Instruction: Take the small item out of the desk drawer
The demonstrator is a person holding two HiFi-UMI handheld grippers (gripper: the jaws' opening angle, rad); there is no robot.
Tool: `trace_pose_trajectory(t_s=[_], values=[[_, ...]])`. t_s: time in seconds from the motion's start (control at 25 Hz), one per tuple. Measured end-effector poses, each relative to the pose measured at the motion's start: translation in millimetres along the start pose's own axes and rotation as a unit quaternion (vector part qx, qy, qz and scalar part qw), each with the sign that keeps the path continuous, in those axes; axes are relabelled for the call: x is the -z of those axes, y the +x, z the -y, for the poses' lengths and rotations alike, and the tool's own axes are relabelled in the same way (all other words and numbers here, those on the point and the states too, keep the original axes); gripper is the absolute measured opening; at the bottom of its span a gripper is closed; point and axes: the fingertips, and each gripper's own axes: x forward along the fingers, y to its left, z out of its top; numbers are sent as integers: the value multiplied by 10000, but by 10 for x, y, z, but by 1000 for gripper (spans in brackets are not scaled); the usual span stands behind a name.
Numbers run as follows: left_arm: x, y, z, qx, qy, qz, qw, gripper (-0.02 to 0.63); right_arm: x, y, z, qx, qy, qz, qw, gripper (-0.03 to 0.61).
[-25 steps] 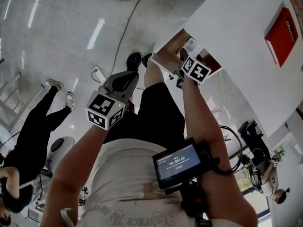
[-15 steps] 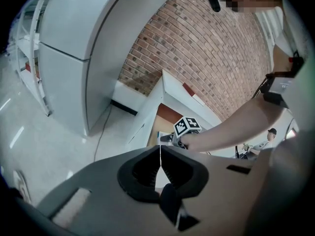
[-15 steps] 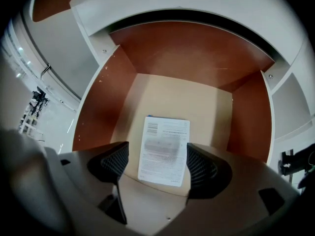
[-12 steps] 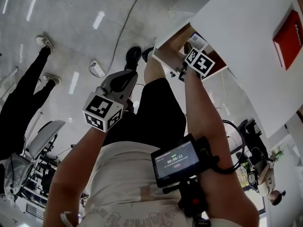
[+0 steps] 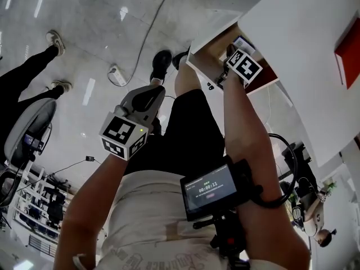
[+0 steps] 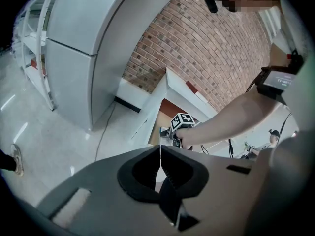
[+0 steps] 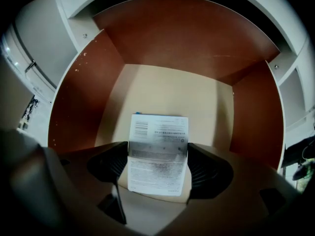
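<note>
White desk (image 5: 304, 66) over a glossy floor (image 5: 84, 49), with a cable (image 5: 149, 27) trailing across. The printed packet (image 7: 158, 132) lies flat in the open drawer (image 7: 74, 97), between the right gripper (image 7: 157, 151)'s opening jaws. The left gripper (image 6: 160, 154)'s jaws are together, empty.

Wrist-mounted screen (image 5: 210, 187), strapped to the person's right forearm: large pale digits read 00:00:11. One short line sits above the digits and a smaller one below, both too fine to read. In the left gripper view the same screen shows only bright strokes, nothing legible.

White printed packet (image 7: 157, 151), lying flat on the drawer floor: barcode (image 7: 141, 128) at its upper left corner, with rows of small dark print beside it and down the face. All blurred, no word made out.

Shirt (image 5: 163, 257): a band of ornate lettering, upside down in the head view and cut off by the frame edge. Not legible.
</note>
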Motion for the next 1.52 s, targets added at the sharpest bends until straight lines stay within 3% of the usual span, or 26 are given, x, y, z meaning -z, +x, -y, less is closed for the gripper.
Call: trace_pose_trajectory(t_s=[0.6,1.04,1.52], values=[[20,14,-1,-3,35,11,10000,9,24,89,-6,117,-60,-61,9999,331],[-92,32,11,103,162,67,9998,9,49,14,-111,-374,-340,-65,9987,331],[-208,-62,46,181,400,44,9990,9,61,-191,-136,-515,-521,-28,9973,331]])
